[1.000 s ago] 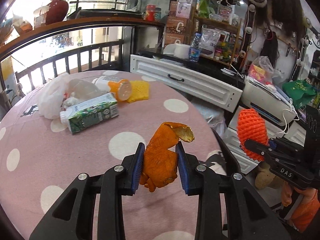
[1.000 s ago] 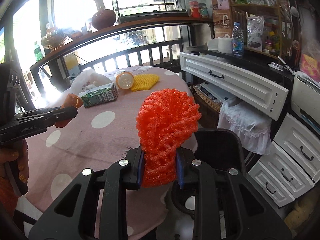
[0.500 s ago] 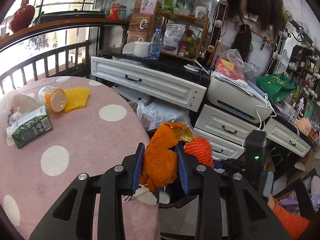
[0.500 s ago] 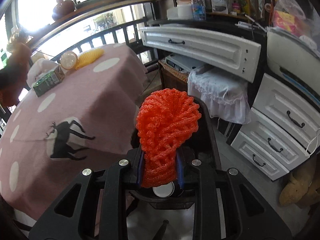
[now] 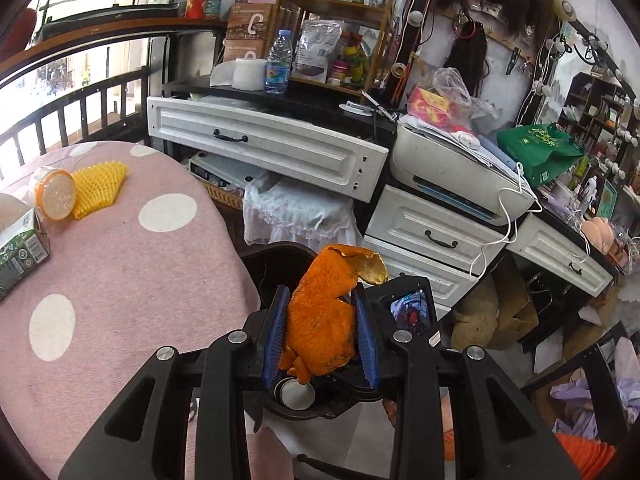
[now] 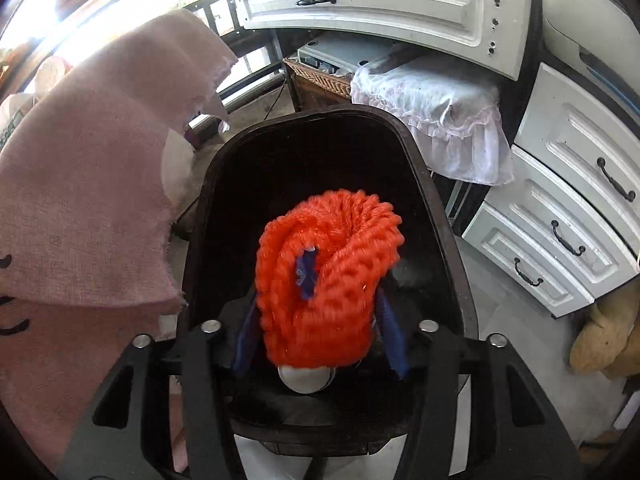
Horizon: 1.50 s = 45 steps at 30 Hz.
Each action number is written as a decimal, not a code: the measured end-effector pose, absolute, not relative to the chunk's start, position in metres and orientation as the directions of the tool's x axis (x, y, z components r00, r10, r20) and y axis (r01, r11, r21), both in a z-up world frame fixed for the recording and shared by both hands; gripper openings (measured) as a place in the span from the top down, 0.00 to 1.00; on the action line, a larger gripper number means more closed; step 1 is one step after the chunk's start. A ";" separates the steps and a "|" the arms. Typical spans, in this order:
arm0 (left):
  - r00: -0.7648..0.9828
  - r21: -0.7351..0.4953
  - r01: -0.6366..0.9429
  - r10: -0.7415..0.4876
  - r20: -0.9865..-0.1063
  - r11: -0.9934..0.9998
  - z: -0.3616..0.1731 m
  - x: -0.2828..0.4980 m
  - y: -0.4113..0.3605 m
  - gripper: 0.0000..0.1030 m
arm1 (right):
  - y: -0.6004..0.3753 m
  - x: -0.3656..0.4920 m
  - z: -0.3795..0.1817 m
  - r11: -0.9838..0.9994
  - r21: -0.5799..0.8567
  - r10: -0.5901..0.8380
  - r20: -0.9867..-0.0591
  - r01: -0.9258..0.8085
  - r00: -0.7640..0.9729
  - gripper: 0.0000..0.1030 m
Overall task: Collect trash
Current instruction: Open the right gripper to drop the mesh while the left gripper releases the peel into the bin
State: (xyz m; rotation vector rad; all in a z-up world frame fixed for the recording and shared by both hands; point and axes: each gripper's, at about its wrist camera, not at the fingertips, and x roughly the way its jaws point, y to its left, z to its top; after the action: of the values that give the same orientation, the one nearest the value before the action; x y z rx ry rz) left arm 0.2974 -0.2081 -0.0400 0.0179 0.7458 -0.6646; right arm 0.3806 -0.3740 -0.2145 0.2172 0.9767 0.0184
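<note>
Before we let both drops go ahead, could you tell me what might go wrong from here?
1. The right tool has just been opening above the black bin, but the orange foam net looks snagged on a blue pad and may hang there.
2. The left tool, gripping the orange peel, sits right above the right tool, so they may collide.

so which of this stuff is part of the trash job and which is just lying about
Job:
- orange peel, held in the left claw
- orange foam net, between the just-opened right claw pads, over the bin
- carton, yellow net, cup on the table

Lying about:
- printer
- water bottle
- green bag
</note>
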 end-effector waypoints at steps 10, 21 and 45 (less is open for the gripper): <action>0.456 -0.233 0.588 -0.556 -0.695 0.775 -0.073 0.306 -0.242 0.69 | -0.413 0.334 -0.190 0.970 0.196 0.067 -0.788 0.147 0.611 0.42; 0.375 -0.165 0.565 -0.430 -0.821 0.808 -0.155 0.327 -0.287 0.69 | -0.453 0.273 -0.160 0.958 0.179 -0.018 -0.744 0.224 0.668 0.42; 0.349 -0.155 0.593 -0.426 -0.835 0.790 -0.171 0.320 -0.302 0.22 | -0.469 0.256 -0.131 0.943 0.175 -0.078 -0.712 0.284 0.698 0.40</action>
State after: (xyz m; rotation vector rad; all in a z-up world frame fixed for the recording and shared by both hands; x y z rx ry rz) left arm 0.3203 -0.3018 -0.1710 0.1872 1.0185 -0.6653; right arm 0.2557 -0.4691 -0.1308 0.2823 0.7746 -0.2046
